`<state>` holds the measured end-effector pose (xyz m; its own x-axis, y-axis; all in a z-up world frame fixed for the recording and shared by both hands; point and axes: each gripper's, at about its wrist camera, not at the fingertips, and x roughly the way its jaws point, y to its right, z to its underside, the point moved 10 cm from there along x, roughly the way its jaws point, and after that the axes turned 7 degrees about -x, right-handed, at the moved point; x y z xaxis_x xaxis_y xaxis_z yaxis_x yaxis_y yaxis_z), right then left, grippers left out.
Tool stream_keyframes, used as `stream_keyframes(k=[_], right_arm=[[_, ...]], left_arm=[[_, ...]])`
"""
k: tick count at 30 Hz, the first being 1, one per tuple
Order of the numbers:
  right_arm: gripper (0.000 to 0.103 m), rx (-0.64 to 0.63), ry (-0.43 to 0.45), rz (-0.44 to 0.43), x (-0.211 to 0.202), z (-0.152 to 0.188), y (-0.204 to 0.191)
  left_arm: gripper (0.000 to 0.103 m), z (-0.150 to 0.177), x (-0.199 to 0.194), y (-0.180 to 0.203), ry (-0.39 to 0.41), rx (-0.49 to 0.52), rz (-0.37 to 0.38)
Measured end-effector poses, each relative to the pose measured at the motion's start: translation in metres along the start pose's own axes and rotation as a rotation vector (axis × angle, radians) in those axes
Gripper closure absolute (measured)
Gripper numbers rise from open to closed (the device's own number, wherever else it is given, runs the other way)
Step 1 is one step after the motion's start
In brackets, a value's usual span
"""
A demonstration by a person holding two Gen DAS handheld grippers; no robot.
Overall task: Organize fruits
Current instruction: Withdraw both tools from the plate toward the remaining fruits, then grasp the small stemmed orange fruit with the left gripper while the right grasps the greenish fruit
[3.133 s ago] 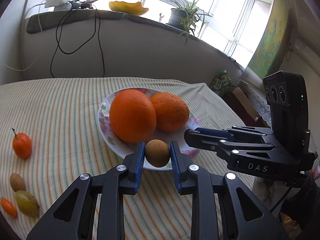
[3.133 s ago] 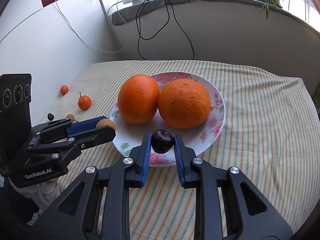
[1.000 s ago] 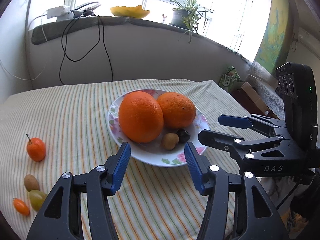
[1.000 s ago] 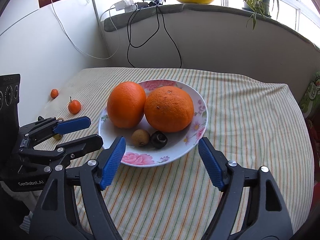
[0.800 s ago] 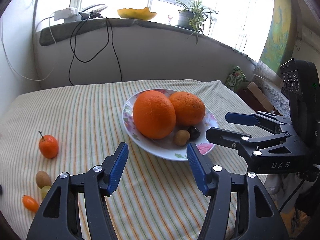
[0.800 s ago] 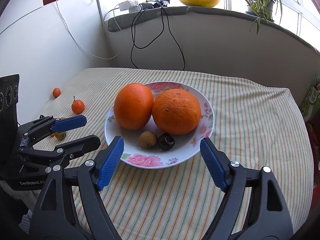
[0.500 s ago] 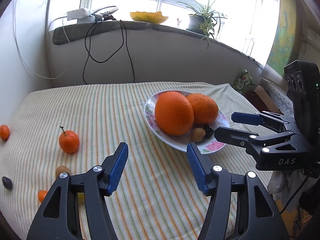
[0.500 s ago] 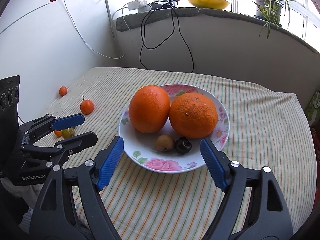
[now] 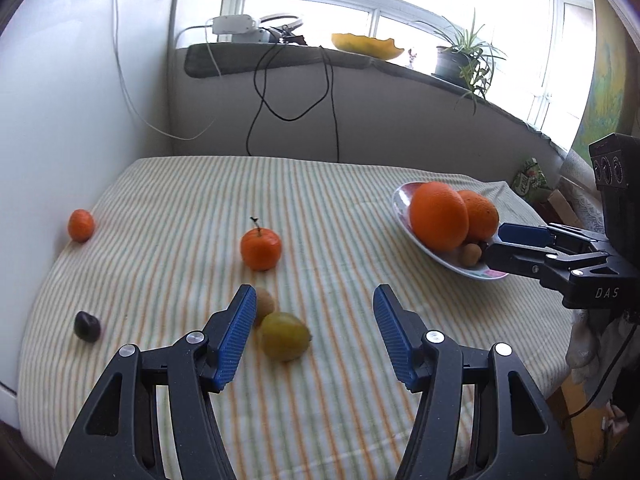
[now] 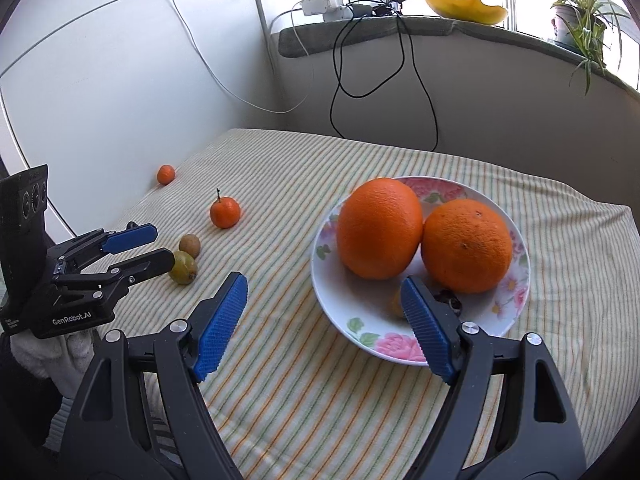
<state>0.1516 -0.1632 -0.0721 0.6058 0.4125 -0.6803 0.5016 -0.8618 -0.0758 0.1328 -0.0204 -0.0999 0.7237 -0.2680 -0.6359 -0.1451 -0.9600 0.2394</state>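
A striped tablecloth (image 9: 320,208) covered the table, and a floral plate (image 10: 516,320) on it held 2 large oranges (image 10: 380,228) plus 2 small fruits at its front rim. Loose on the cloth lay a stemmed tangerine (image 9: 261,249), a yellow-green fruit (image 9: 285,336), a small brown fruit (image 9: 265,301), a dark berry (image 9: 87,326) and another small orange fruit (image 9: 81,225). The left gripper (image 9: 316,336) hung released, empty, just above the yellow-green fruit; the right gripper (image 10: 324,324) gaped empty beside the plate. That fruit looked light, smooth and bruisable, probably best pinched gently across its middle.
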Motion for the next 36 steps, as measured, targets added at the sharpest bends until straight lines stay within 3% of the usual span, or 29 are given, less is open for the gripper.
stream_keyframes(k=[15,21,31,36], right_arm=[[0.021,-0.127,-0.021,-0.124,0.027,-0.009,-0.07],[0.022,-0.171,-0.045,-0.168,0.045,-0.007,-0.09],[0.046,-0.225,-0.11,-0.249,0.076,-0.001,-0.124],[0.051,-0.172,-0.129,-0.297,0.091,-0.003,-0.13]], left_arm=[[0.043,0.026,-0.009,-0.06,-0.043,-0.104,-0.049],[0.051,0.031,-0.004,-0.069,-0.059,-0.138,-0.028],[0.052,0.036,0.002,-0.077,-0.081,-0.173,-0.009],[0.052,0.037,0.005,-0.074,-0.088,-0.161,-0.001]])
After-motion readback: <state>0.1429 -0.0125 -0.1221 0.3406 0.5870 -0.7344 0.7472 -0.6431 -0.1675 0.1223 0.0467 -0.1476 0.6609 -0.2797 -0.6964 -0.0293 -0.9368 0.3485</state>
